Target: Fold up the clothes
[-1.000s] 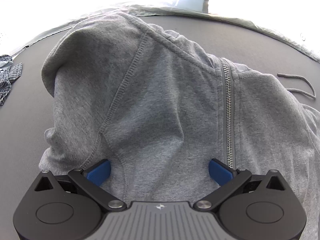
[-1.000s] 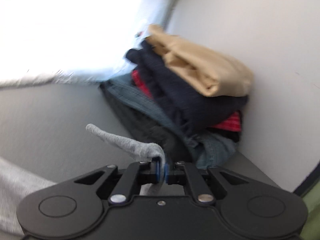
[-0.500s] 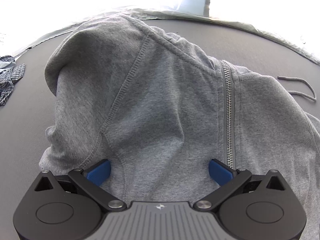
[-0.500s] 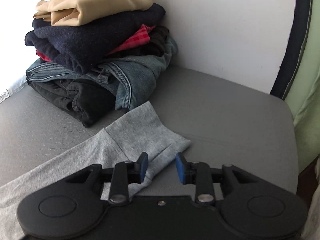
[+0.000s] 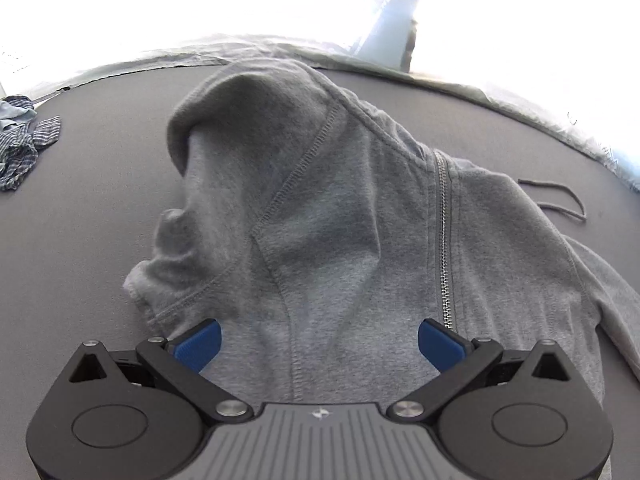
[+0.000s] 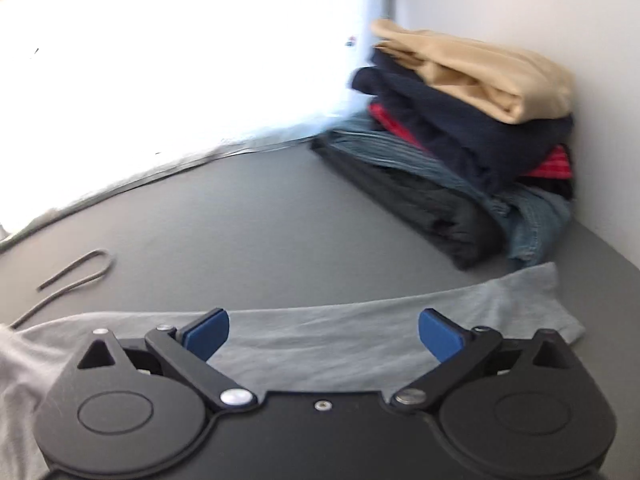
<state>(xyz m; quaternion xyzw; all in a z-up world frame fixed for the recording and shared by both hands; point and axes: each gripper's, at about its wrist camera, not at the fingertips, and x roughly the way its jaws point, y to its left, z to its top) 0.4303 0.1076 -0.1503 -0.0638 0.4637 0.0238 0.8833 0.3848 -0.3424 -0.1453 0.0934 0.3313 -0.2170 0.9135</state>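
A grey zip hoodie (image 5: 320, 220) lies on the dark grey surface, its hood bunched toward the far side and the zipper (image 5: 442, 240) running down its right. My left gripper (image 5: 318, 340) hovers over the hoodie's body, open, with nothing pinched. In the right wrist view the hoodie's sleeve (image 6: 380, 332) lies flat and stretched out to the right, its cuff (image 6: 540, 300) near the clothes pile. My right gripper (image 6: 324, 332) is above the sleeve with its jaws opening wide; the pads do not press on the cloth.
A pile of folded clothes (image 6: 460, 132), tan on top, stands against the white wall at the right. A loose grey drawstring (image 6: 72, 276) lies on the surface (image 6: 260, 220). A checked blue garment (image 5: 20, 148) sits at the far left. Bright bedding borders the far edge.
My right gripper let go of the sleeve cuff, opened wide and swung back left along the sleeve, which now lies flat. My left gripper drew back from the hoodie, still open.
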